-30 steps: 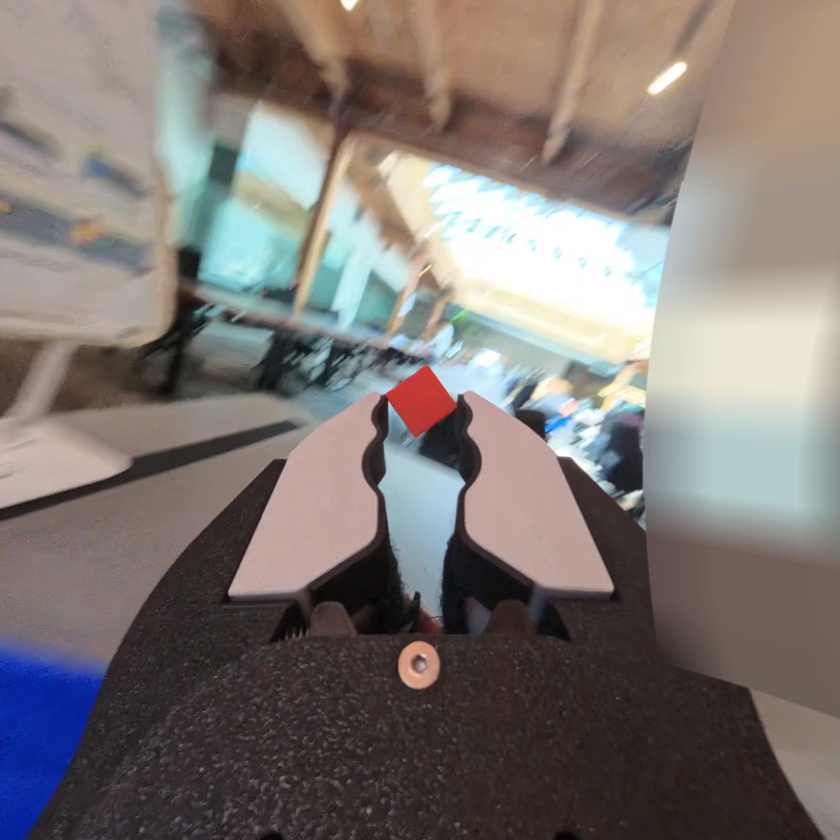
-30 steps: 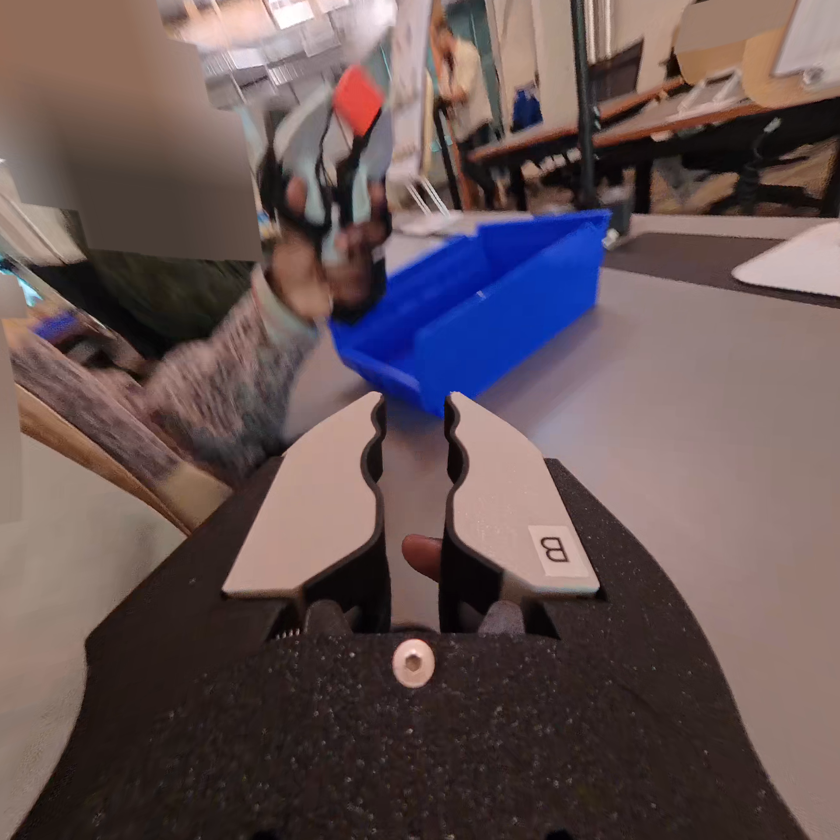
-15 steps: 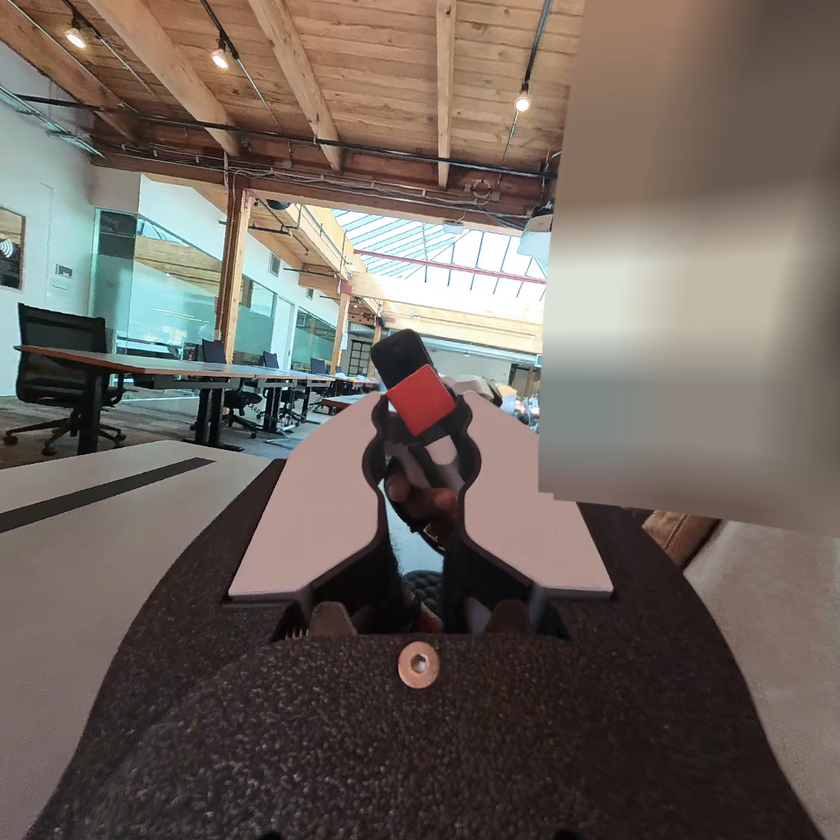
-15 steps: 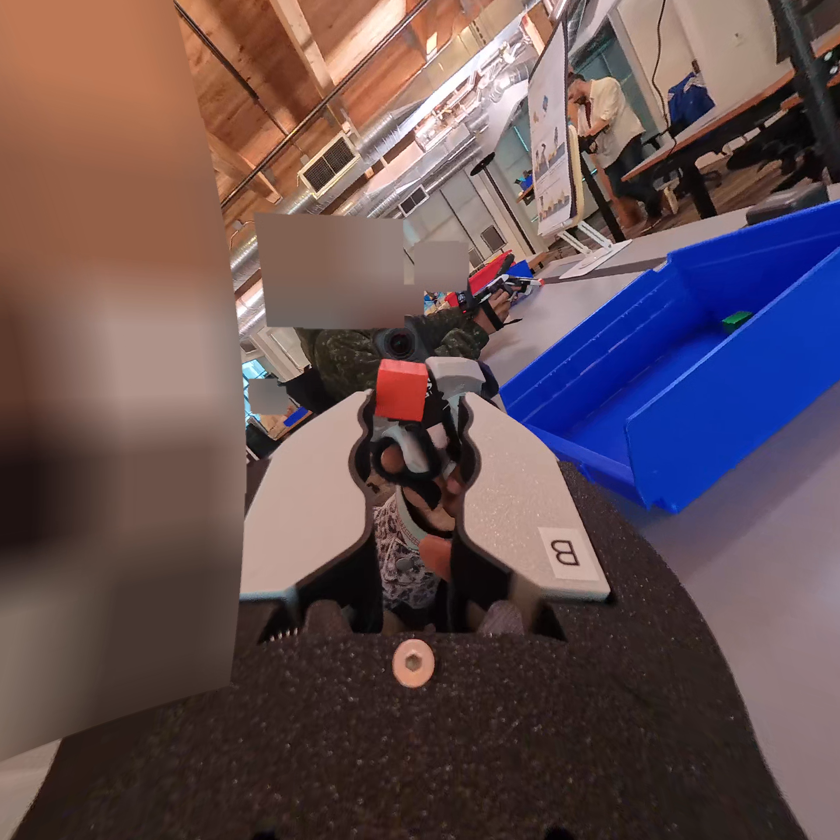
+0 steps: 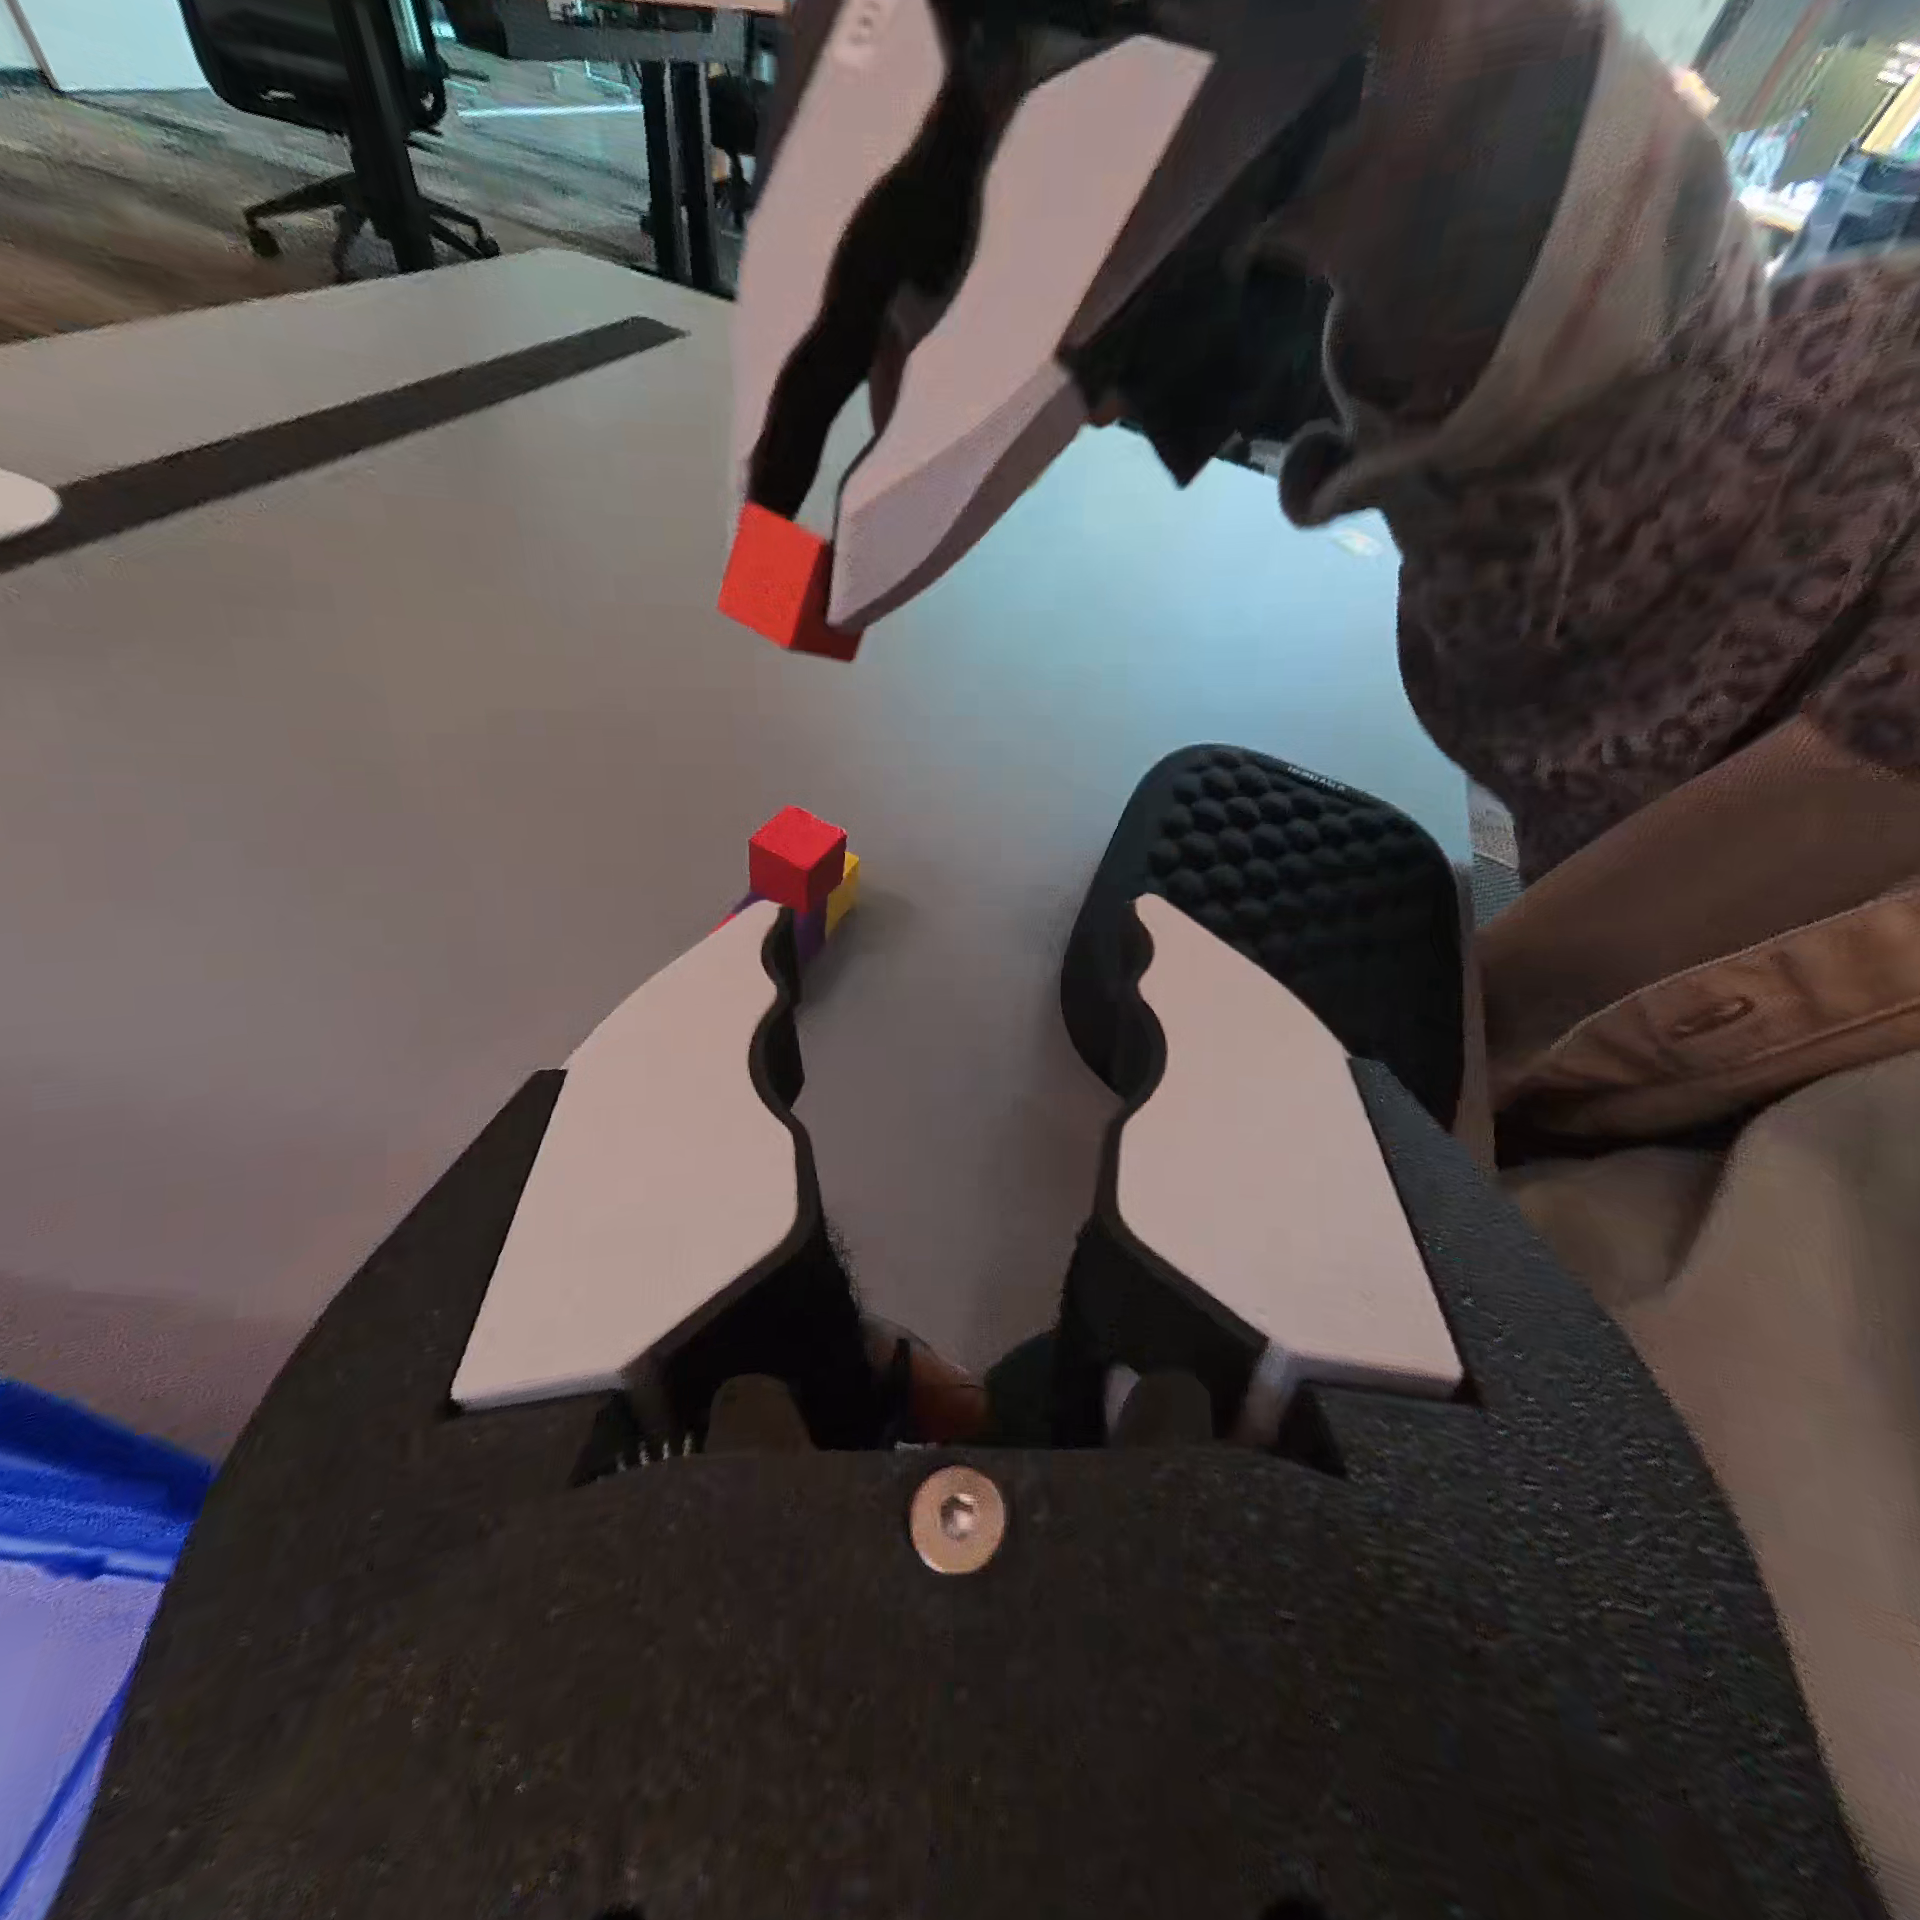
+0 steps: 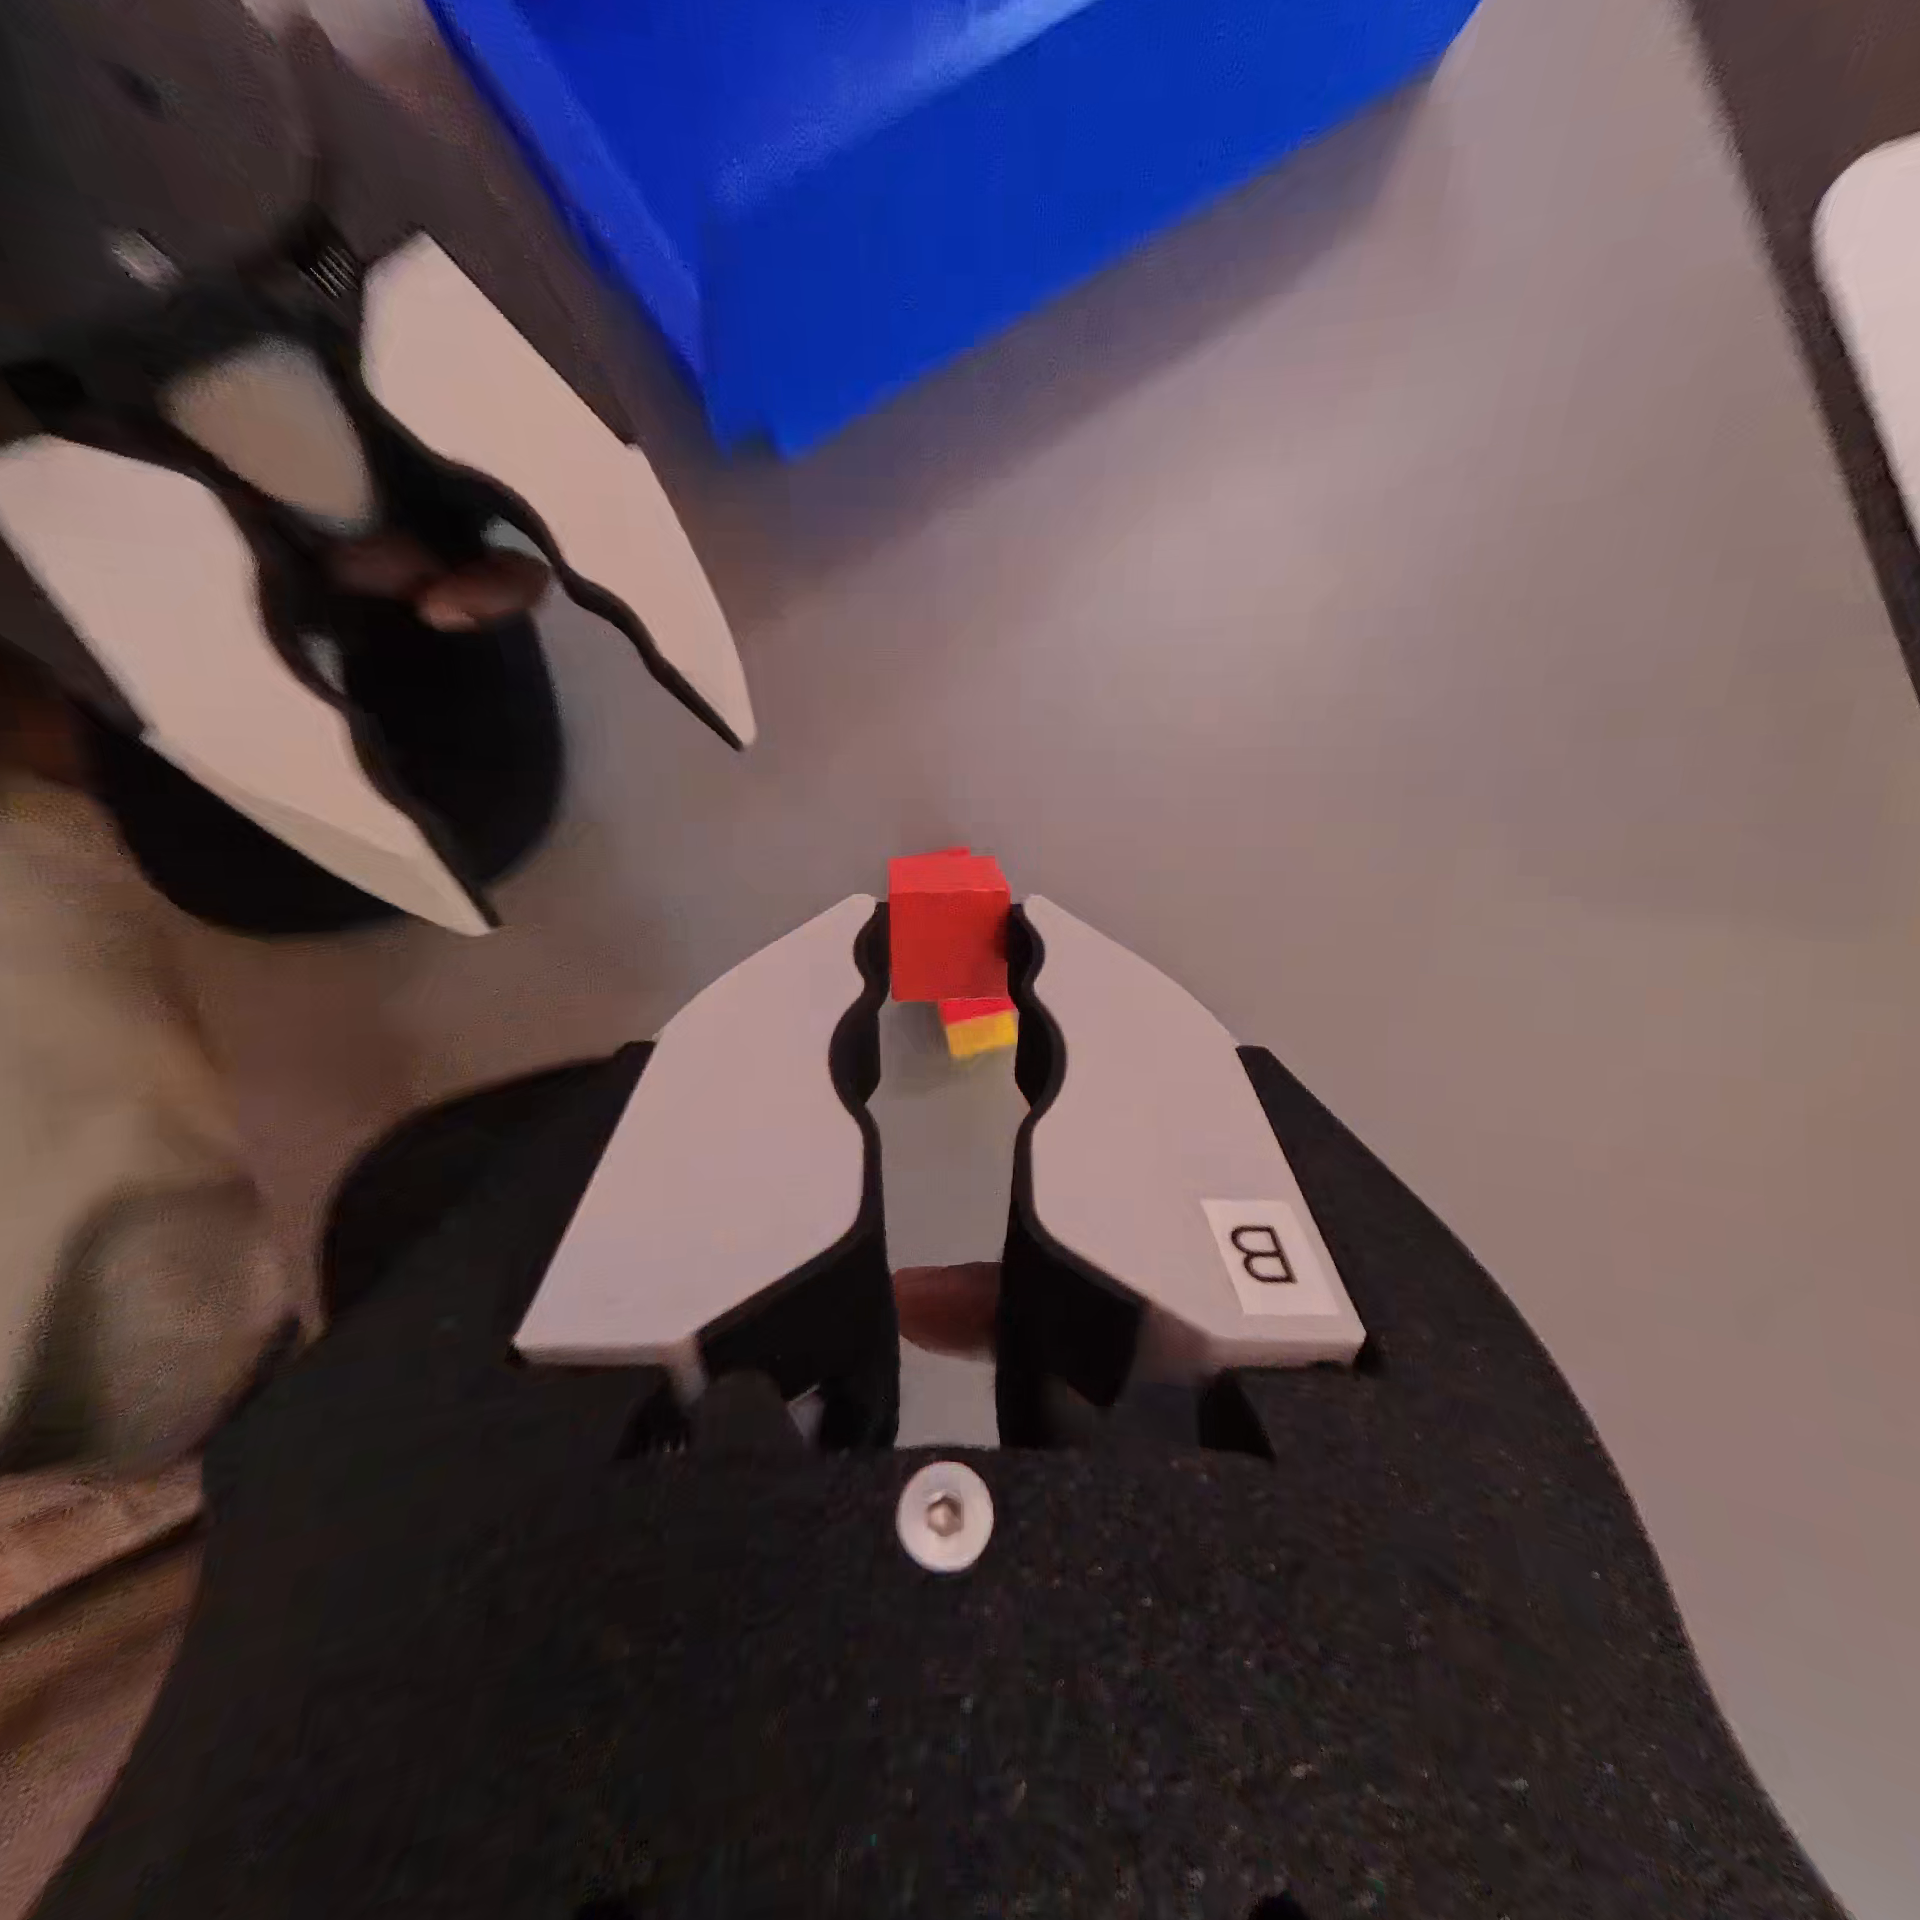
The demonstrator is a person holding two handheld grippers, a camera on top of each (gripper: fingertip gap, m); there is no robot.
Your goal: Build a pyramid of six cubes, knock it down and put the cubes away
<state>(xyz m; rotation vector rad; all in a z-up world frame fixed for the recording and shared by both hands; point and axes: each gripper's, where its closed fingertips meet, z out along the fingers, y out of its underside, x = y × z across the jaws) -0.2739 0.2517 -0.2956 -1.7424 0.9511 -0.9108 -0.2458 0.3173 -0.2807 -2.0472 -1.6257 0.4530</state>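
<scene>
Above table (image 5: 312, 727), right claw (image 6: 948, 940) seemingly downtilted.

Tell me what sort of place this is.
Probably an open-plan office or lab workspace: a wheeled office chair and a desk's legs stand on the floor beyond a wide grey table, which carries a blue storage bin and small stacked cubes.

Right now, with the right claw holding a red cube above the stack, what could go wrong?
1. The right claw pinches the held red cube only at its tips, so the cube might slip or twist on placement.
2. The left claw hangs open close to the stack. One of its fingers could nudge the top red cube off.
</scene>
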